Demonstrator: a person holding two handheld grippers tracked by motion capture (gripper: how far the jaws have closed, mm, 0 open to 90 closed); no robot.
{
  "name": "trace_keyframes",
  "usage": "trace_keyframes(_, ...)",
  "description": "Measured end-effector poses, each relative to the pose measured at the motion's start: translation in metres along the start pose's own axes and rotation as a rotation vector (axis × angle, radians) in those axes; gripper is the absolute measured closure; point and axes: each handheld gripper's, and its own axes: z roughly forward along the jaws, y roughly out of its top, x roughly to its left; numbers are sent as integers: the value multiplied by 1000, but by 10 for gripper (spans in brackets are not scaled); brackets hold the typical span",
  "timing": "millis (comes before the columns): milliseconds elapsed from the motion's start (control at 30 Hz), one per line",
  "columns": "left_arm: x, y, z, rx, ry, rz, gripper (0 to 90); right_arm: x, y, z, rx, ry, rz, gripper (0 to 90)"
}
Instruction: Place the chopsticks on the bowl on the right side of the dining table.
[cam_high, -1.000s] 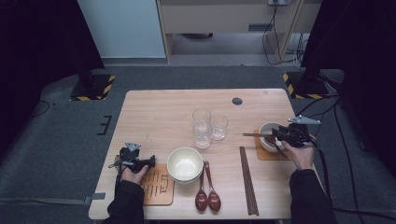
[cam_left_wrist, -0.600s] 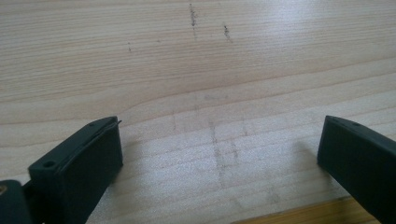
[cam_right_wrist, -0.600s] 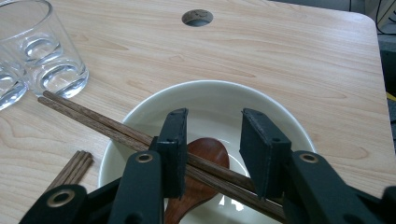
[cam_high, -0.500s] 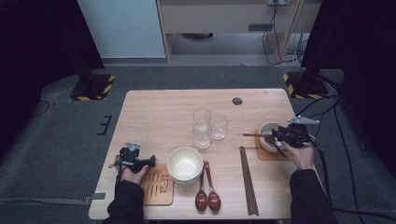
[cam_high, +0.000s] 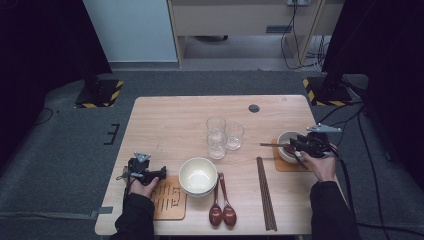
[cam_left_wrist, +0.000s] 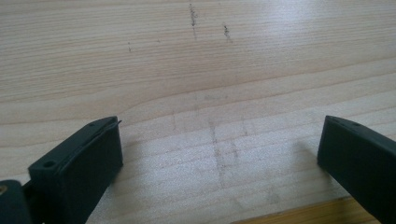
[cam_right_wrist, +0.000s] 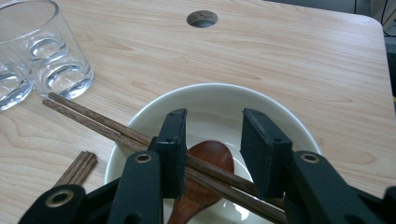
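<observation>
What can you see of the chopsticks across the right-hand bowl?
The pair of chopsticks is dark brown wood with visible grain, two slim sticks lying side by side. They rest across the rim of the cream bowl, passing over a brown wooden spoon inside it, and one end sticks out past the rim toward the glasses. They run between the jaws of the right gripper; whether the pads press on them I cannot tell. In the high view they jut left from the bowl.

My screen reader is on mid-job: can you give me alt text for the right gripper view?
The right gripper hangs over a white bowl, its jaws apart, with a pair of chopsticks lying across the rim between them. A brown spoon lies in the bowl; two glasses stand on the table beyond.
</observation>
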Motion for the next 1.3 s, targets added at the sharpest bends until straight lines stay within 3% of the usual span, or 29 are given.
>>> trace_keyframes(300, 0, 0, 0, 0, 0, 0, 0, 5, 3, 9, 14, 23, -7, 588)
trace_keyframes(900, 0, 0, 0, 0, 0, 0, 0, 6, 3, 8, 29, 31, -14, 578)
trace_keyframes(1300, 0, 0, 0, 0, 0, 0, 0, 4, 7, -1, -12, 43, -14, 561)
